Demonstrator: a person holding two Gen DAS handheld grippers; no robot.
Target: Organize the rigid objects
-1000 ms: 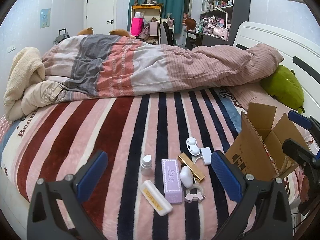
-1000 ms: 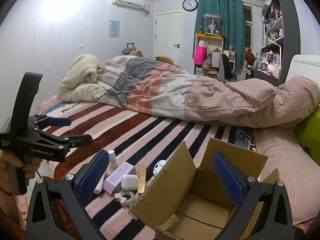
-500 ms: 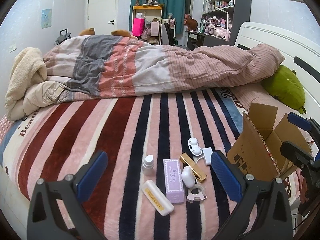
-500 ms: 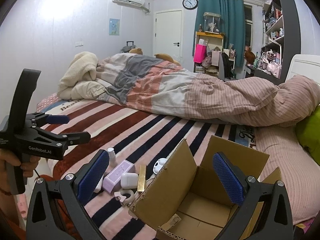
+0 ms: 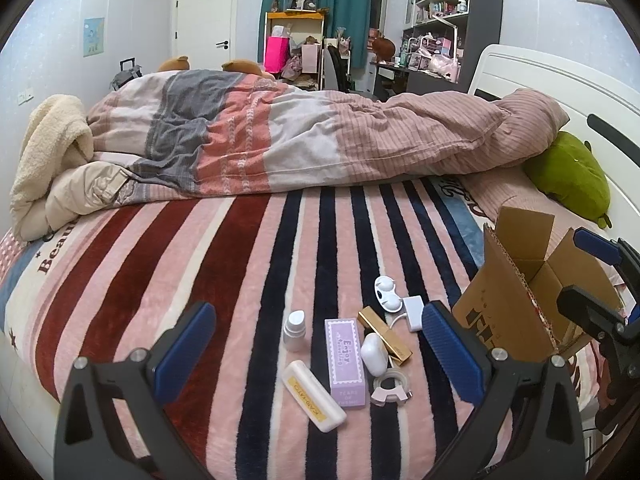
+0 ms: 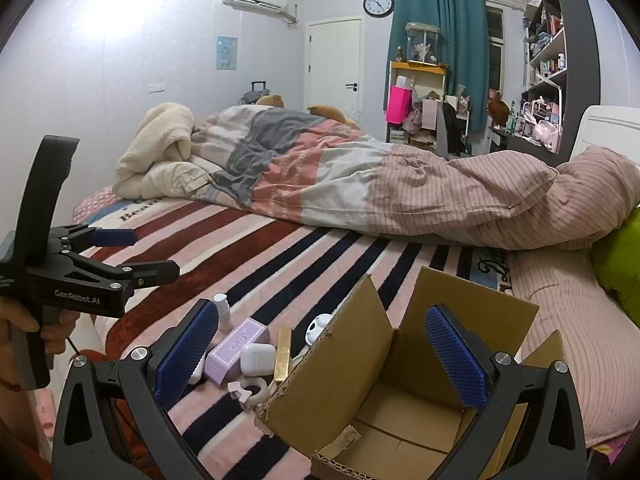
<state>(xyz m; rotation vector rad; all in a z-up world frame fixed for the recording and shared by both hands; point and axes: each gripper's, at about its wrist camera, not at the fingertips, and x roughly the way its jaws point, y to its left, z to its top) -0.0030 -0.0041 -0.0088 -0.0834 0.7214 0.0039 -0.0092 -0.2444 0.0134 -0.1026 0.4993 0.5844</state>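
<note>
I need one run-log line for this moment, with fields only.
phase: approach | left gripper: open, above small items | right gripper: open, over cardboard box | box: empty

A bedroom with pale walls. A bed (image 5: 240, 264) with a striped blanket fills the centre. At twelve o'clock, a white door (image 5: 204, 24); at one o'clock, teal curtains (image 5: 348, 4) and dark shelves (image 5: 444, 12).

Fuzzy striped fleece blanket (image 5: 240, 280) under the left claw; between its pads, a glossy gold bar (image 5: 384, 334), smooth white plastic case (image 5: 374, 354); right, corrugated cardboard box (image 5: 516, 300).
</note>
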